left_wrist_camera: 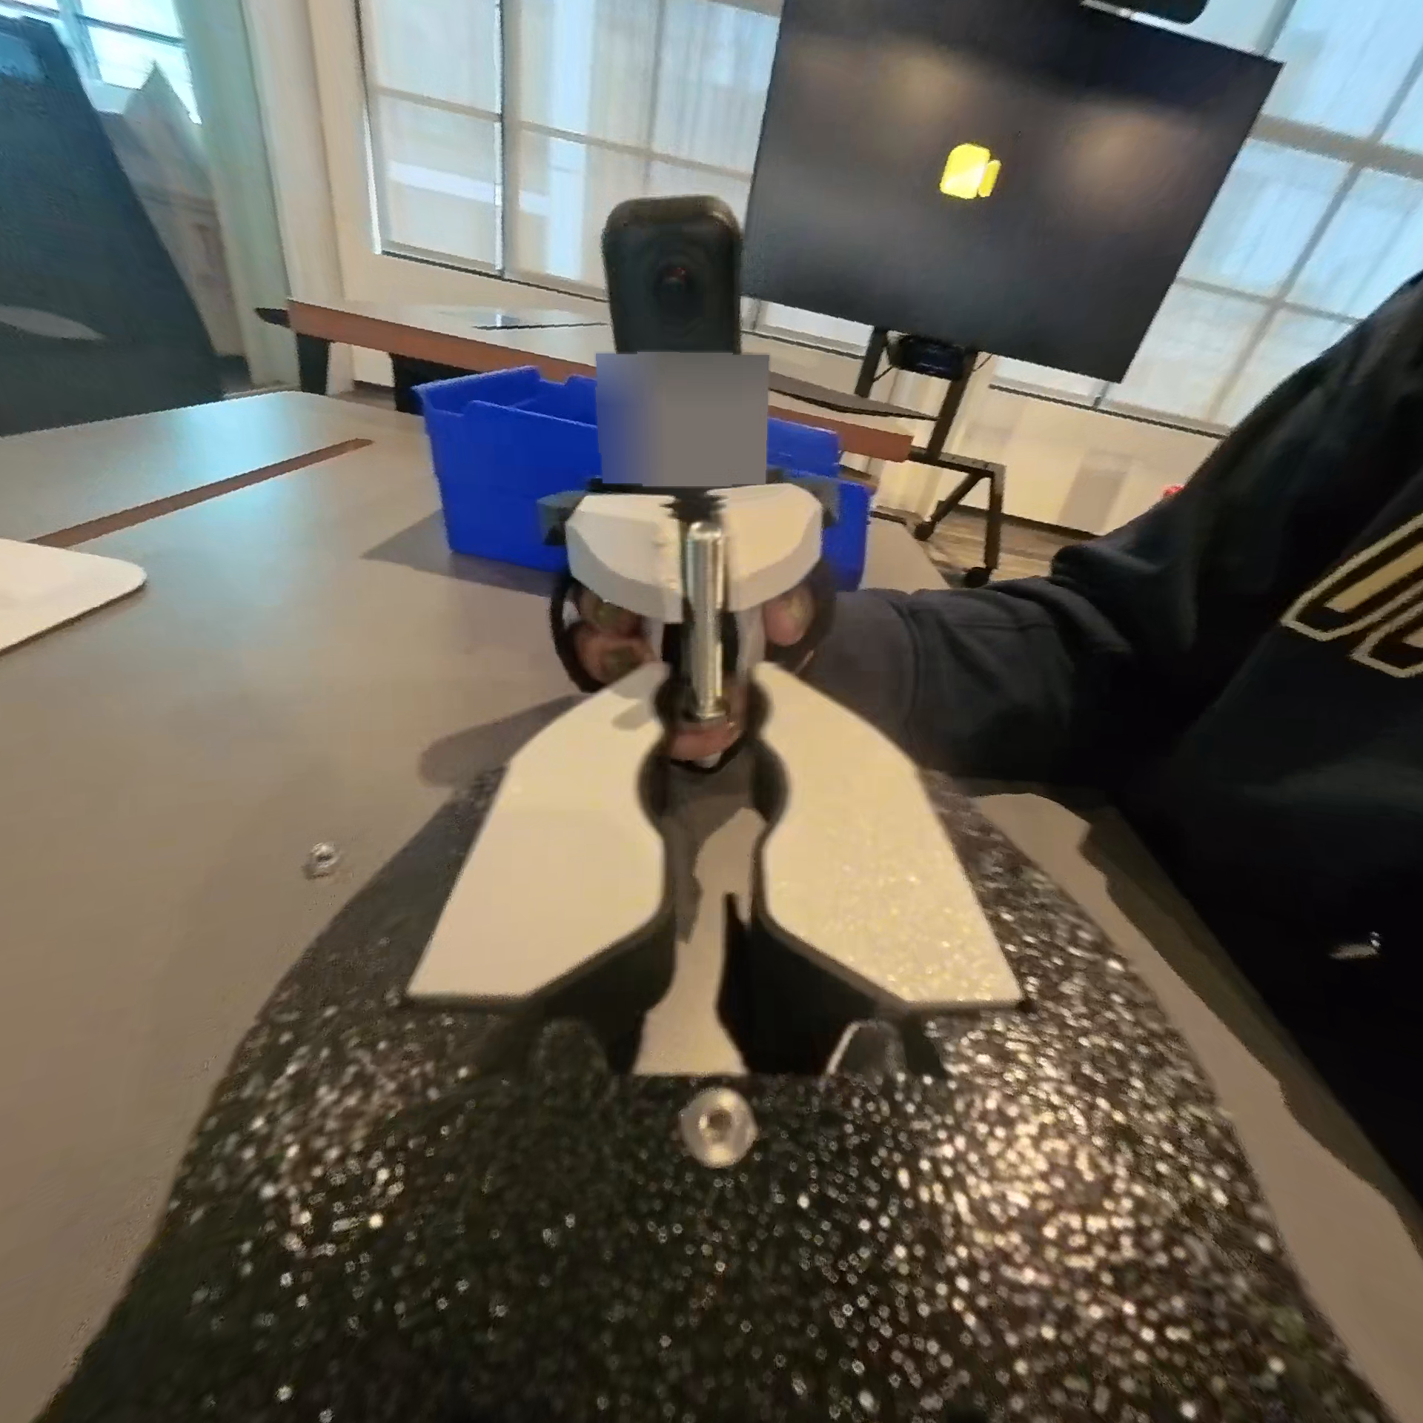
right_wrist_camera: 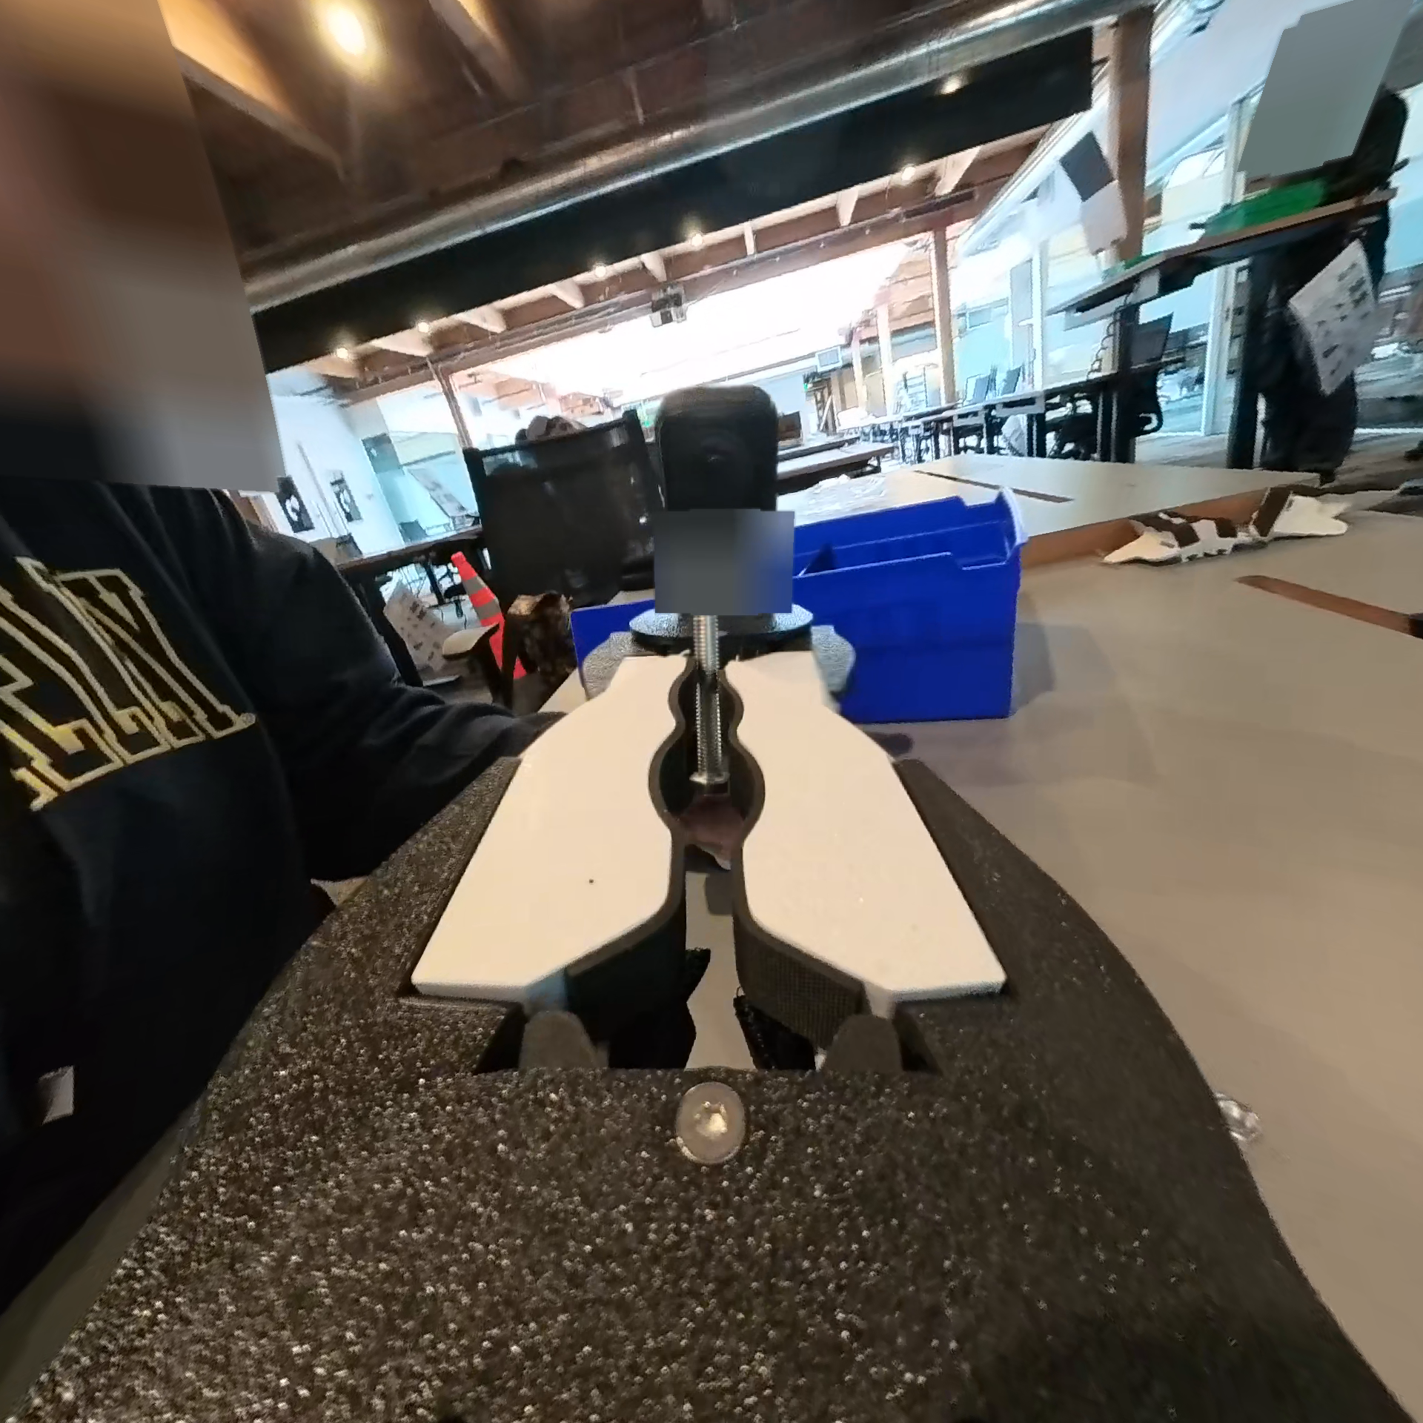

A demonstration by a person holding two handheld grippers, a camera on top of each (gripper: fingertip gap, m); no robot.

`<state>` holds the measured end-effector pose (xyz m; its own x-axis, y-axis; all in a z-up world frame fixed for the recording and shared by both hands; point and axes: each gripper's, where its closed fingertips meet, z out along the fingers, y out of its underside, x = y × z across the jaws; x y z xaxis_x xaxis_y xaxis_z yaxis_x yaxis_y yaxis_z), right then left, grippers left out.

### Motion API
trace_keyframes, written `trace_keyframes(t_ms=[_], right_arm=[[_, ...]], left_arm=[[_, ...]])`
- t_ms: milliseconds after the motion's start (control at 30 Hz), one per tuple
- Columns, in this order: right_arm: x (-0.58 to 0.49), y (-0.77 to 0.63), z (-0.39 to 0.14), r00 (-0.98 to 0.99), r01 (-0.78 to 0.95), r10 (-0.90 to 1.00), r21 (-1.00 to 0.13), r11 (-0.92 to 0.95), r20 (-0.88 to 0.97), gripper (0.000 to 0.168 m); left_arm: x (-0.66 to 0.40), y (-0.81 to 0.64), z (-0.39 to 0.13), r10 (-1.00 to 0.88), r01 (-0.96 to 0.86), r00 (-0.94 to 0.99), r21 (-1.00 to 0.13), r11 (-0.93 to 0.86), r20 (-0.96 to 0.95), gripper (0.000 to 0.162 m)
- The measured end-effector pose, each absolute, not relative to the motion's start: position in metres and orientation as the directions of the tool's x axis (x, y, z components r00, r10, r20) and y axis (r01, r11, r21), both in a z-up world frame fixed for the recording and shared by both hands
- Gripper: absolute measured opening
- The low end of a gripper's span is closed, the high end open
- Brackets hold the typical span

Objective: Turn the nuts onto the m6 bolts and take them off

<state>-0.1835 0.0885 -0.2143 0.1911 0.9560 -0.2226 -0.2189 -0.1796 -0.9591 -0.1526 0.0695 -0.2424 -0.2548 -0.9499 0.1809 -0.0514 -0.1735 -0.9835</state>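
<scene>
A silver bolt (left_wrist_camera: 704,616) lies along the line between my two grippers, which face each other over the grey table (left_wrist_camera: 231,693). My left gripper (left_wrist_camera: 710,681) is shut on the bolt's near end. The bolt's far end reaches into the white fingers of my right gripper (left_wrist_camera: 693,558). In the right wrist view the threaded bolt (right_wrist_camera: 707,716) runs down the gap of my right gripper (right_wrist_camera: 704,681), whose round recess closes on a small nut (right_wrist_camera: 709,779) at the bolt's end. The left gripper (right_wrist_camera: 720,647) shows behind it. A loose nut (left_wrist_camera: 316,858) lies on the table.
A blue bin (left_wrist_camera: 500,462) stands on the table just behind the grippers and also shows in the right wrist view (right_wrist_camera: 924,616). A person's dark sleeve (left_wrist_camera: 1078,654) is on the right. A white pad (left_wrist_camera: 46,593) lies at the left edge. Torn cardboard (right_wrist_camera: 1232,523) lies farther back. Left and right tips are no more than a few centimetres apart.
</scene>
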Motion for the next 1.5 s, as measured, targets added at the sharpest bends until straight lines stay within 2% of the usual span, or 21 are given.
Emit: trace_keyframes(t_ms=[33,200,333,400,467,567,733,833,900,1133,1333,1500], right_arm=[[-0.184,0.087,-0.215,0.185,-0.215,0.958,-0.96,-0.179,-0.22,0.005],[-0.179,0.094,-0.221,0.261,-0.166,0.947,-0.975,-0.149,-0.189,0.006],[-0.177,0.1,-0.23,0.341,-0.067,0.931,-0.991,-0.112,-0.128,0.026],[-0.179,0.1,-0.239,0.361,0.003,0.927,-0.994,-0.109,-0.1,0.029],[-0.182,0.1,-0.249,0.367,0.064,0.926,-0.991,-0.118,-0.087,0.024],[-0.182,0.105,-0.26,0.402,0.116,0.913,-0.985,-0.128,-0.072,0.006],[-0.179,0.107,-0.253,0.396,0.039,0.913,-0.992,-0.123,-0.097,0.005],[-0.176,0.106,-0.249,0.381,-0.008,0.919,-0.994,-0.109,-0.104,0.005],[-0.176,0.104,-0.248,0.358,-0.02,0.927,-0.994,-0.108,-0.108,0.005],[-0.178,0.097,-0.247,0.314,-0.022,0.944,-0.995,-0.099,-0.101,0.005],[-0.179,0.094,-0.247,0.292,-0.021,0.951,-0.995,-0.102,-0.103,0.005],[-0.177,0.097,-0.246,0.319,-0.027,0.942,-0.994,-0.103,-0.106,0.005]], left_arm=[[-0.153,0.069,-0.243,-0.949,-0.056,-0.258,-0.984,-0.171,0.179,0.011],[-0.153,0.081,-0.255,-0.978,-0.133,-0.153,-0.983,-0.124,0.144,0.01],[-0.156,0.099,-0.285,-1.0,-0.337,-0.019,-0.941,0.015,-0.009,0.01],[-0.155,0.099,-0.293,-0.999,-0.384,-0.008,-0.922,0.045,-0.046,0.01],[-0.152,0.096,-0.297,-0.999,-0.4,-0.017,-0.915,0.049,-0.046,0.01],[-0.151,0.095,-0.301,-0.997,-0.413,-0.026,-0.908,0.072,-0.067,0.01],[-0.15,0.097,-0.292,-0.993,-0.351,-0.008,-0.93,0.11,-0.115,0.011],[-0.15,0.097,-0.292,-0.996,-0.345,-0.019,-0.935,0.085,-0.083,0.026],[-0.151,0.094,-0.291,-0.997,-0.337,-0.041,-0.939,0.074,-0.064,0.028],[-0.153,0.087,-0.285,-0.995,-0.299,-0.103,-0.954,0.03,0.002,0.025],[-0.152,0.08,-0.285,-0.989,-0.302,-0.144,-0.953,0.026,0.019,0.015],[-0.153,0.086,-0.284,-0.993,-0.297,-0.109,-0.955,-0.001,0.035,0.01]])
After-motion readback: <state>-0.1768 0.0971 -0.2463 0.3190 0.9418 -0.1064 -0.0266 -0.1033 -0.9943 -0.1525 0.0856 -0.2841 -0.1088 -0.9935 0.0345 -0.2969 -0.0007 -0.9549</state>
